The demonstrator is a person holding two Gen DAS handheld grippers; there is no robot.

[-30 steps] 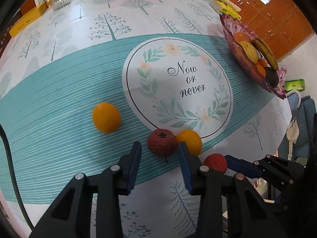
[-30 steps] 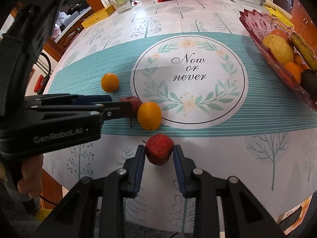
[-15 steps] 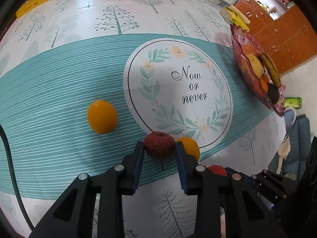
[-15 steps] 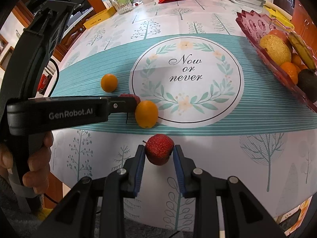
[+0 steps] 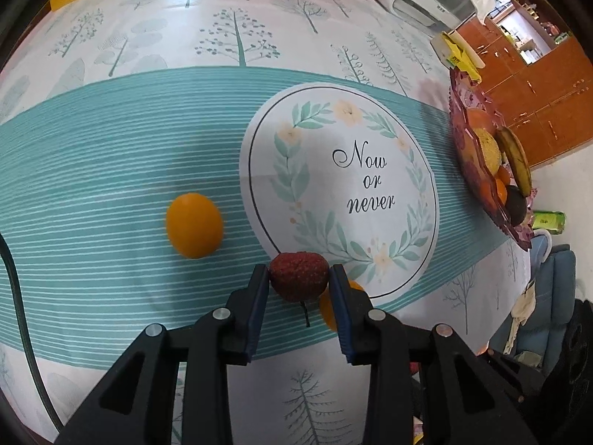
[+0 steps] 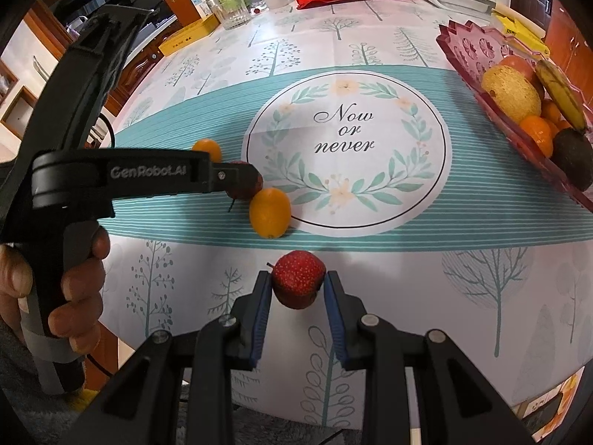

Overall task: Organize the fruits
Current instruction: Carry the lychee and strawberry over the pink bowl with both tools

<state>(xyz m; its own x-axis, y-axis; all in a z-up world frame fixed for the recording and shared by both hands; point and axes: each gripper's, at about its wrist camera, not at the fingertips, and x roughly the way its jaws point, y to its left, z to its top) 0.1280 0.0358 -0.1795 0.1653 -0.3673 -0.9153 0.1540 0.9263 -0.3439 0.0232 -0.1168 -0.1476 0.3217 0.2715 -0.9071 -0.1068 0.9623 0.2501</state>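
— So where are they with it?
— Both hands are mid-pick, I'd say. Nearest me, the right gripper (image 6: 298, 289) has its blue pads pressed to either side of the bright red strawberry (image 6: 298, 283), over the white edge of the tablecloth (image 6: 370, 267). Whether it's off the cloth yet, I can't tell

— And the other one?
— The left gripper (image 5: 298, 278) is closed narrow around the darker red lychee (image 5: 298, 276), its stem hanging down below. One small orange (image 6: 269, 212) sits just beside that, touching or almost; a second orange (image 5: 194, 225) lies apart on the teal stripes

— Where does it all go?
— Likely the red fruit tray (image 6: 467, 42) at the far right edge, already holding a banana, oranges and something dark. It's well apart from both grippers

— So next?
— I'd guess lift cleanly, carry across the printed circle, and let go low into a free spot. Squeeze gently; that strawberry looks soft
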